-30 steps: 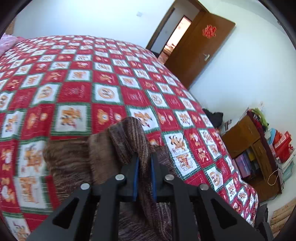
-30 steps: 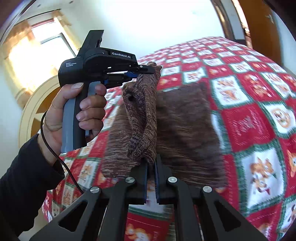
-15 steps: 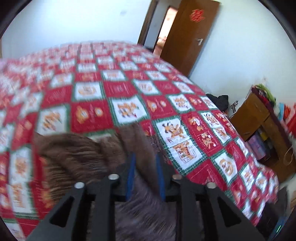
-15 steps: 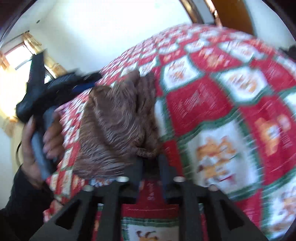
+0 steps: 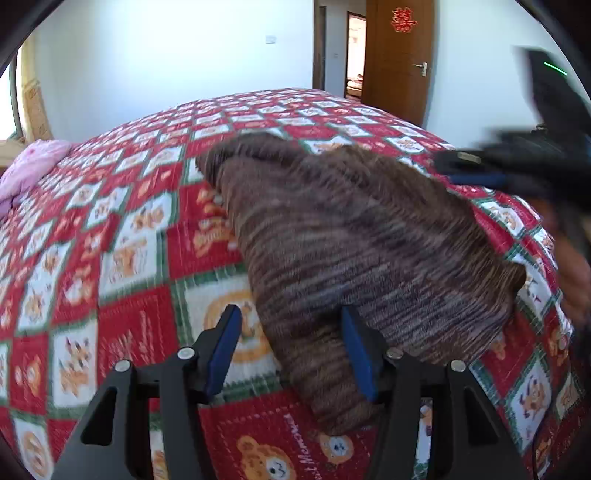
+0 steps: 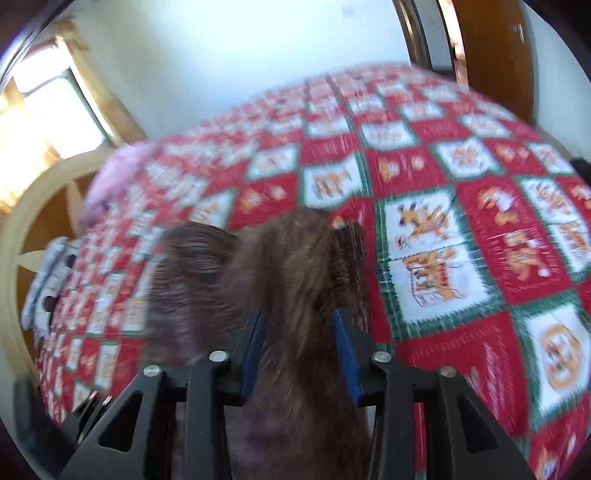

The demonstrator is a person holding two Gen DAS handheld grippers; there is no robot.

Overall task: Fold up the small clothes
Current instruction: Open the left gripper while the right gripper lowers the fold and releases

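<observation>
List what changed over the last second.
The brown garment, held up by both grippers before, now lies on the quilt. The left gripper has just been opening and let it go; the right gripper stands open too, cloth between its jaws. Quilt unchanged.

left gripper (image 5: pixel 291 347): jaws apart, just opening | right gripper (image 6: pixel 299 349): jaws apart, blurred

A bed covered by a red, white and green checked quilt with orange bear prints (image 5: pixel 129 236) fills the view. At ten o'clock lies a pink pillow (image 5: pixel 33 166). At one o'clock stands a brown wooden door (image 5: pixel 397 59) bearing a red paper ornament (image 5: pixel 403 20).
</observation>
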